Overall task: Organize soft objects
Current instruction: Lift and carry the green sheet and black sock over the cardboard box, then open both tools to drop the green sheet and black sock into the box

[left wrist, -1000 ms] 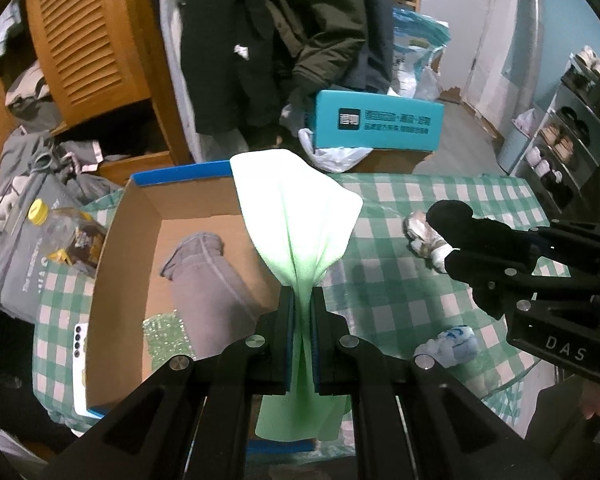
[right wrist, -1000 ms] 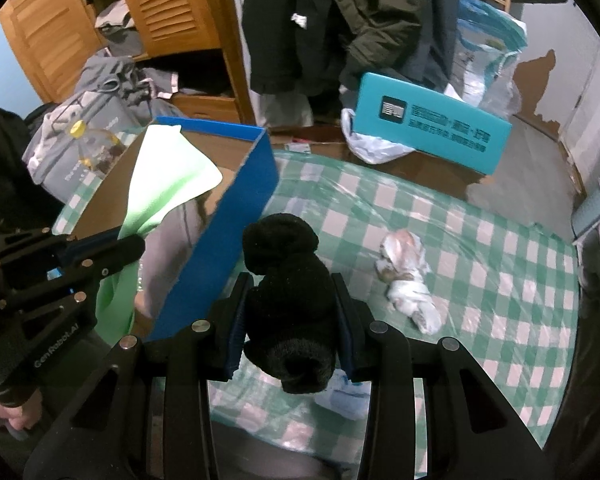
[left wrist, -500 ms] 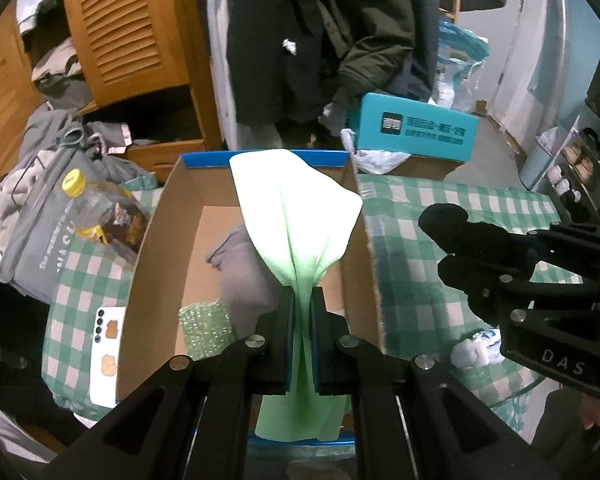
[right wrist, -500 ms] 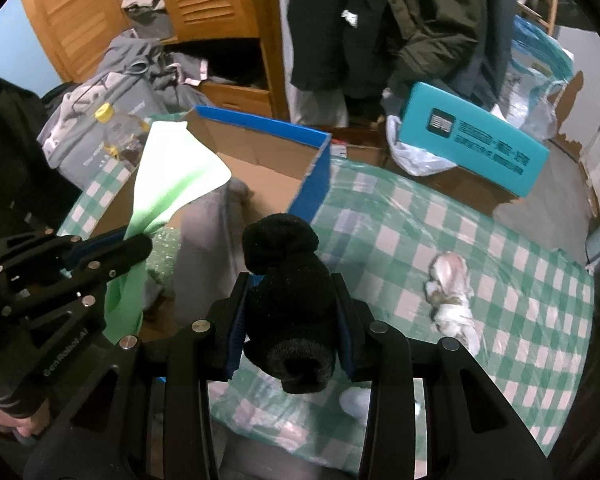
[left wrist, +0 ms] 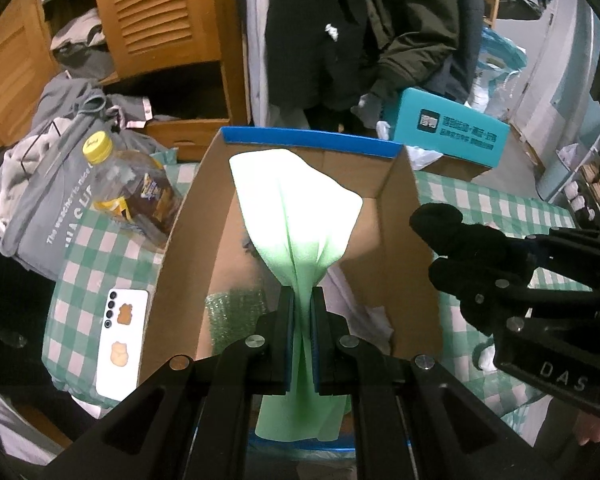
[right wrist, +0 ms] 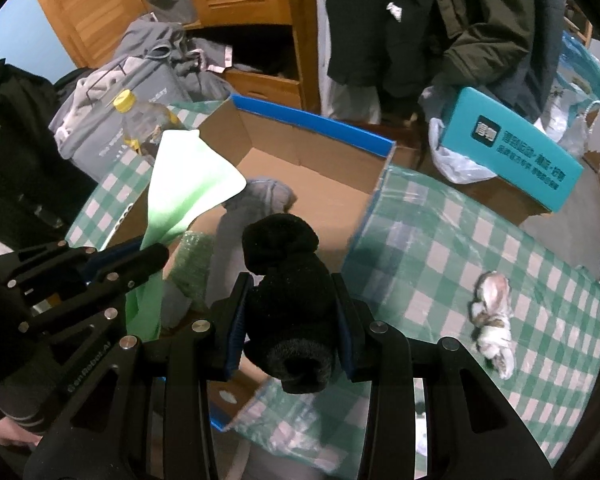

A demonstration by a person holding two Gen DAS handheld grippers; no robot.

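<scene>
Green cloth pinched in left tongs over cardboard box.

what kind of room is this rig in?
Most likely a lived-in bedroom or dressing corner at home: dark coats hang beside a louvred wooden wardrobe, a shoe rack stands at the right, and work happens on a green checked tablecloth.

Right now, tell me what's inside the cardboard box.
Inside the cardboard box: a grey garment and a green bubble-wrap piece. The held green cloth and black sock roll hide part of the floor.
</scene>
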